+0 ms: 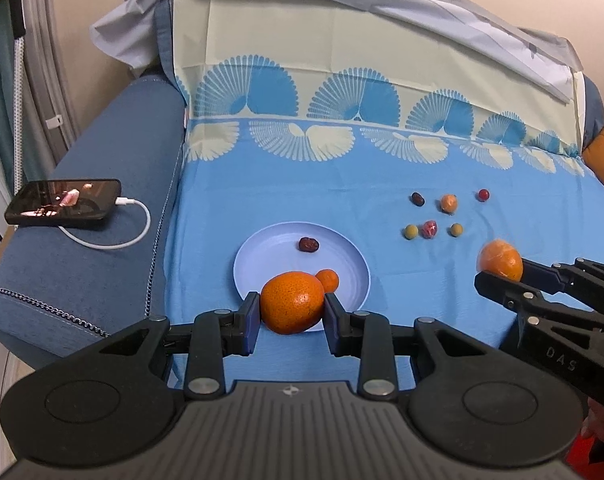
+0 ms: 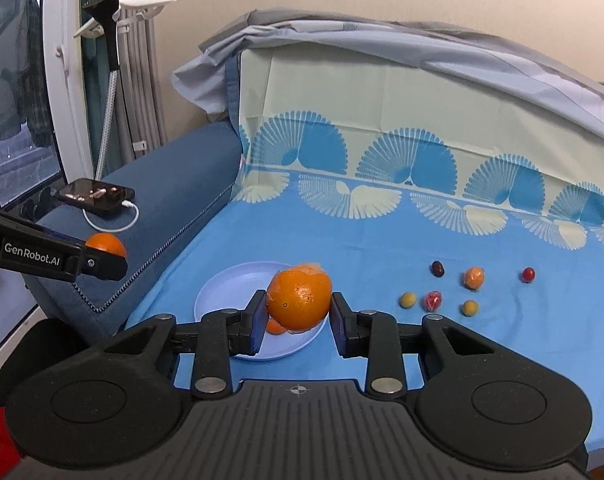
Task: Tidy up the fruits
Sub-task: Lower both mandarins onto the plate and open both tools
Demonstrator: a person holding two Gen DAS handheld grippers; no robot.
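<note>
Phone [image 1: 64, 202] with white cable [image 1: 118, 236] on the blue sofa arm [image 1: 102, 272], far left. Light-blue plate [image 1: 278, 256] on the blue patterned sheet [image 1: 302, 184], holding a dark date [image 1: 309, 244] near its far side and a small orange [image 1: 328, 279] near its front. Left gripper [image 1: 292, 314] over the plate's near rim, jaws clamped on a big orange [image 1: 292, 302], pads pressed to both sides. Right of the plate, a loose cluster on the sheet: dark fruit [image 1: 417, 199], small wrapped orange [image 1: 448, 203], red berry [image 1: 483, 195] in the back row; green fruit [image 1: 411, 231], red wrapped fruit [image 1: 429, 229], second green fruit [image 1: 456, 229] in front. None touching. Far right, right gripper [image 1: 502, 274] held above the sheet, jaws clamped on a partly peeled orange [image 1: 501, 260]. In the right wrist view this orange sits between the pads, in front of the plate. Person's fingers [image 1: 600, 426] at bottom right edge.
</note>
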